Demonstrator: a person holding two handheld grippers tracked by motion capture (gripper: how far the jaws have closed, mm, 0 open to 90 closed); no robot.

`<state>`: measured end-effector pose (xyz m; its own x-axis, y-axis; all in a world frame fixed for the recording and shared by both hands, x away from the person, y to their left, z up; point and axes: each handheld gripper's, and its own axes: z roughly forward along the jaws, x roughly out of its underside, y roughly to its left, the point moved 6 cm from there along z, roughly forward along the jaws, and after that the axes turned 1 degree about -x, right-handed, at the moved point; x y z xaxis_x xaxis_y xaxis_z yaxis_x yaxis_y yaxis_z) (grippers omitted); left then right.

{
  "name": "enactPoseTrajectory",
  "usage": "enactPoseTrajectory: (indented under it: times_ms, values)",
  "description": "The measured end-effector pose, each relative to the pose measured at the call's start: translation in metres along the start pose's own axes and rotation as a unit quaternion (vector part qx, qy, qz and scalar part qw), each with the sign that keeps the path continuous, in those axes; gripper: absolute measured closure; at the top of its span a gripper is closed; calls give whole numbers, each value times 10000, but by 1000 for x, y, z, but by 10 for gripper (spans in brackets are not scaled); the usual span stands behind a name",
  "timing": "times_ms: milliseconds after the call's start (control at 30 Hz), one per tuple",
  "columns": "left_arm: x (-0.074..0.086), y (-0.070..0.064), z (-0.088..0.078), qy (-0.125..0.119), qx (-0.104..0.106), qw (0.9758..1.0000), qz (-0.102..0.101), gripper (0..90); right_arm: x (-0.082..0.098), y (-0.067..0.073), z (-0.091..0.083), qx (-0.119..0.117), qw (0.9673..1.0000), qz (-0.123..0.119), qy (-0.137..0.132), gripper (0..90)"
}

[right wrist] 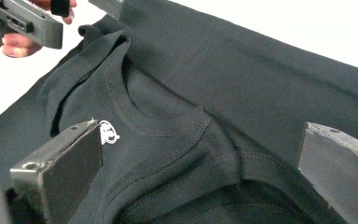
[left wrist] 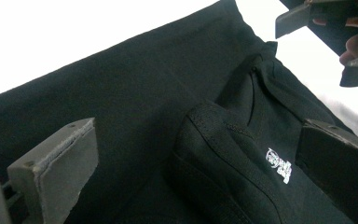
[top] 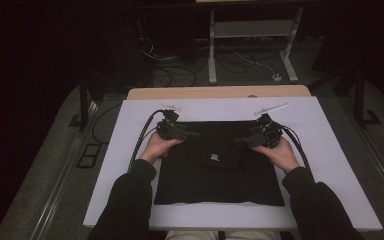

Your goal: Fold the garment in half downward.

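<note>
White table (top: 330,150) carries a folded black shirt (top: 190,175) at its middle. Left gripper (top: 192,135) and right gripper (top: 240,141) hover over the shirt's far edge, fingers spread wide, pinching nothing.

Only marking around is a small white logo print (left wrist: 279,164) on the black shirt (top: 200,170), just under the neckline, way too tiny and blurry to read.
</note>
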<state>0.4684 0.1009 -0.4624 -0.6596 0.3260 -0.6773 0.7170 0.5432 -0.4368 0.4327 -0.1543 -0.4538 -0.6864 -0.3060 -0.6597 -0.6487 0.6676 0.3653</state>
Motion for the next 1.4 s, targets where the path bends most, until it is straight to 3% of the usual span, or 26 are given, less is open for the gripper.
enactPoseTrajectory:
  times_ms: [433, 633, 867, 1033, 1200, 1400]
  values:
    - [5, 2, 6, 28, 93, 9999, -107, 0, 3, 2, 8, -49, 10000, -5, 60, 2]
    - [6, 3, 8, 82, 165, 9997, -170, 0, 3, 3, 10, -163, 9999, -2, 24, 101]
    - [6, 2, 7, -12, 279, 9991, -326, 125, 1, 2, 10, -262, 9996, 94, -68, 235]
    - [6, 0, 7, -41, 316, 9988, -370, 143, 0, 2, 11, -328, 9991, 217, -143, 322]
    - [6, 1, 6, -42, 315, 9988, -385, 246, 1, -1, 13, -216, 9994, 244, -104, 405]
    - [6, 2, 4, -107, 456, 9974, -542, 364, 3, -4, 13, -97, 9997, 234, -14, 495]
